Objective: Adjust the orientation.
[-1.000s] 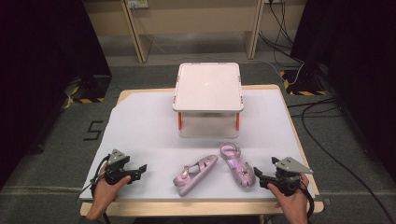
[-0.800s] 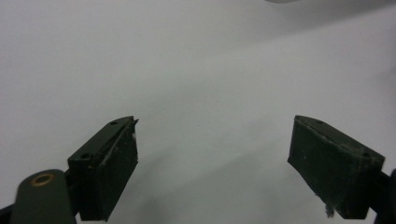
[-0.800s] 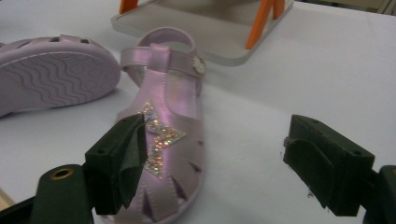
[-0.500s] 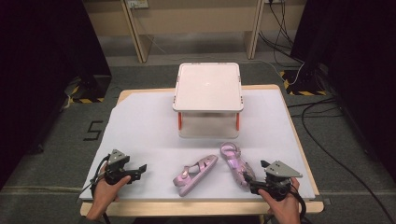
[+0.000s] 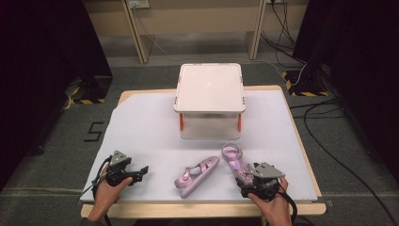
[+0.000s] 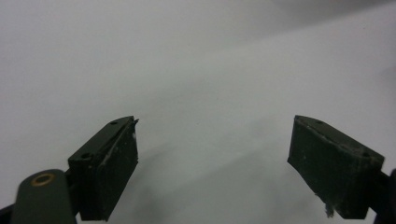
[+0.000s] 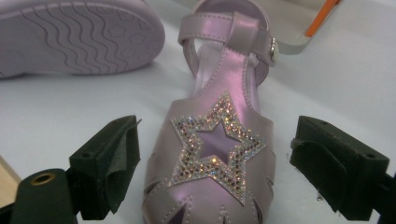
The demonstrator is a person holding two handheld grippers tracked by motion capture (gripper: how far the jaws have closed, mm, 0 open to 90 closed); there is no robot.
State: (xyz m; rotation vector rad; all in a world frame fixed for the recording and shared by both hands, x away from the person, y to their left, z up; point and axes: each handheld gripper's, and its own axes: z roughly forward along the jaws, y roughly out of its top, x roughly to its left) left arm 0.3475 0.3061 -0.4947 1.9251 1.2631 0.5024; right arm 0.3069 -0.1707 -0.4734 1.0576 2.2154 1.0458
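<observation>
Your right gripper [image 7: 215,158], jaws just opened wider, has slid inward and now straddles the starred sandal's [image 7: 217,154] toe untouched.

The high view looks forward and down over the pale grey counter [image 5: 141,127] from the person's side. Each tool view rides low (very close in), looking along its own jaws. High and right tool views share the glossy pink star-fronted sandal [image 7: 219,154] [image 5: 237,162].
</observation>
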